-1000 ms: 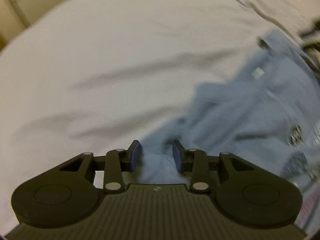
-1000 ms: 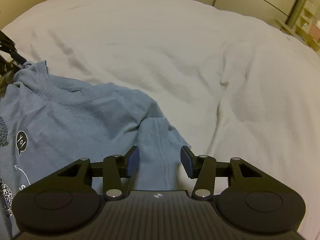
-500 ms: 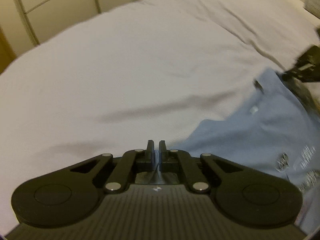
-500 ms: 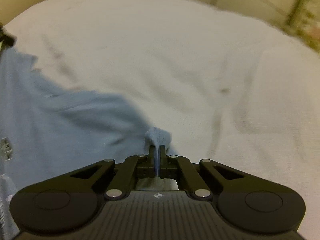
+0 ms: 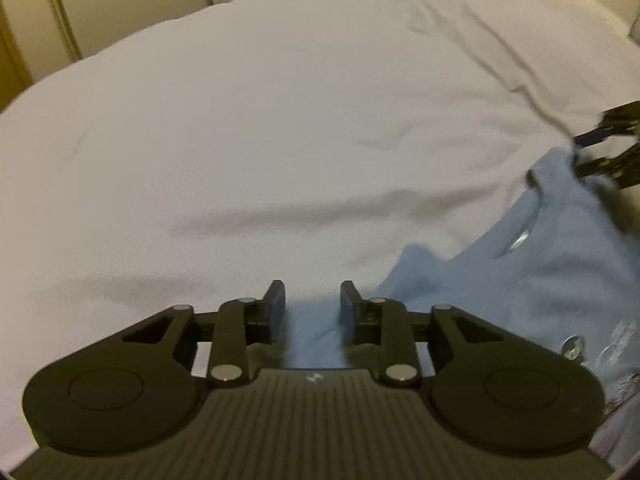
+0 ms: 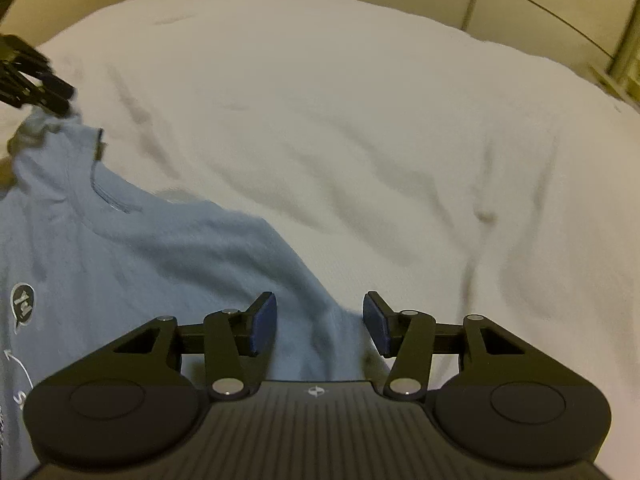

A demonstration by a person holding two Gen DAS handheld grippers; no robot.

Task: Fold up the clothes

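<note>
The light blue T-shirt [image 5: 540,280] runs off the right edge of the left wrist view and off the left edge of the right wrist view [image 6: 120,272], so its lower body and hem stay out of sight. Its printed graphics are blurred and only partly legible. The shirt lies face up on the white bed cover [image 5: 260,140], collar toward the far side, sleeves spread. The left gripper [image 5: 312,306] hovers with jaws apart over one sleeve. The right gripper [image 6: 320,322] likewise stands parted above the other sleeve, holding nothing.
</note>
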